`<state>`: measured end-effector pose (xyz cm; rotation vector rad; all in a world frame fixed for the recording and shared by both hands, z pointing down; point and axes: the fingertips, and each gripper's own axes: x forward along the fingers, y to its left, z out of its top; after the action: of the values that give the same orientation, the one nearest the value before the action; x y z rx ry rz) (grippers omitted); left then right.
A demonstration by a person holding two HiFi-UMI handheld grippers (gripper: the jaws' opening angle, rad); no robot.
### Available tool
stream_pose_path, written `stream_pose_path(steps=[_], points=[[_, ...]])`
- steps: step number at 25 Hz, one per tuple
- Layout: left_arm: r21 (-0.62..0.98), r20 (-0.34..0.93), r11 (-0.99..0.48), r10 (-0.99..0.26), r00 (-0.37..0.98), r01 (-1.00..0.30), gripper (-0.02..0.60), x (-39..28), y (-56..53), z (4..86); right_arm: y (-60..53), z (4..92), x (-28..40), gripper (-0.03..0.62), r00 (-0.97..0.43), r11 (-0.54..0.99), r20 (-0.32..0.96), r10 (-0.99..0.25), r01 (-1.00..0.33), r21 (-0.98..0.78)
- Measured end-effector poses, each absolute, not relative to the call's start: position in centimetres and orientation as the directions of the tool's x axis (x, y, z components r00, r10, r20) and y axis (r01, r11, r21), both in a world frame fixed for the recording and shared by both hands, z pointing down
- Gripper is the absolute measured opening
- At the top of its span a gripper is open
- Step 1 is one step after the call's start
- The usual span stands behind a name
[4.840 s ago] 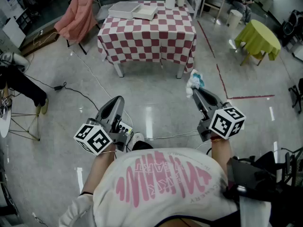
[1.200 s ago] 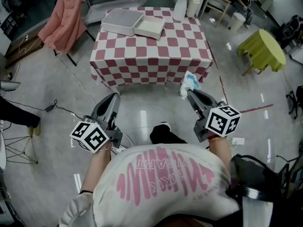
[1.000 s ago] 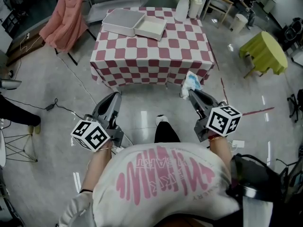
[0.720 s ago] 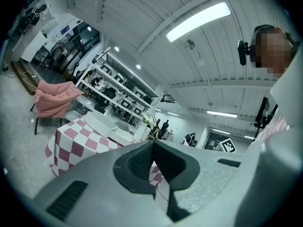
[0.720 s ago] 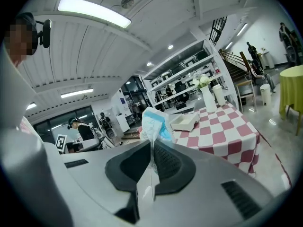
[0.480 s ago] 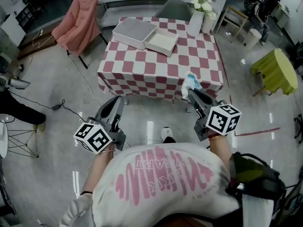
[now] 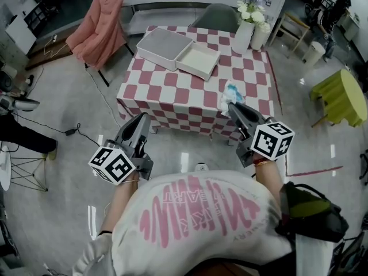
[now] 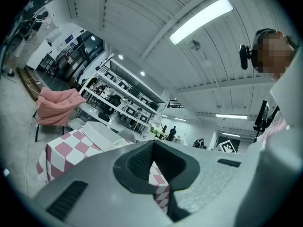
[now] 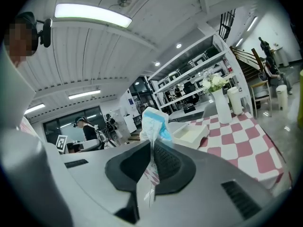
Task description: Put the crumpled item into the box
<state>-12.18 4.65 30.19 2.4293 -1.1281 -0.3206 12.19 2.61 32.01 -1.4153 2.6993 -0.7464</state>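
Note:
My right gripper (image 7: 232, 105) is shut on a crumpled white and blue wrapper (image 7: 230, 93), which sticks up past the jaw tips over the near edge of the checked table (image 7: 172, 91). The same crumpled wrapper (image 9: 154, 124) shows pinched between the jaws in the right gripper view. My left gripper (image 7: 142, 119) hangs short of the table's near left corner, jaws together with nothing between them (image 8: 152, 151). An open white box (image 7: 197, 60) and its lid (image 7: 163, 46) lie side by side on the far left part of the table.
A white vase with flowers (image 7: 244, 33) and a second white vessel (image 7: 259, 36) stand at the table's far right. A grey chair (image 7: 215, 17) is behind the table, a chair draped in pink cloth (image 7: 103, 30) to its left, a yellow-green round table (image 7: 340, 96) to the right.
The person has walked toward the checked table, which now lies much closer. Both grippers have come forward with them; the wrapper now hangs over the table's near edge.

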Motion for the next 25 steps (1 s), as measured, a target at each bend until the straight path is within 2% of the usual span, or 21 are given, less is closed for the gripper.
stream_pose_path(steps=[19,25], points=[[0.504,-0.018,-0.508,-0.814,0.58,-0.698,0.008,-8.7,-5.6,29.6,-8.9,31.2,16.2,0.017,-0.645,0.522,0.198,-0.738,-0.731,-0.438],[0.491,-0.056,-0.497,-0.837,0.544,-0.715,0.008,-7.5,-8.9,29.5,-12.9,31.3,16.9,0.017,-0.677,0.567,0.194,-0.71,-0.713,-0.412]])
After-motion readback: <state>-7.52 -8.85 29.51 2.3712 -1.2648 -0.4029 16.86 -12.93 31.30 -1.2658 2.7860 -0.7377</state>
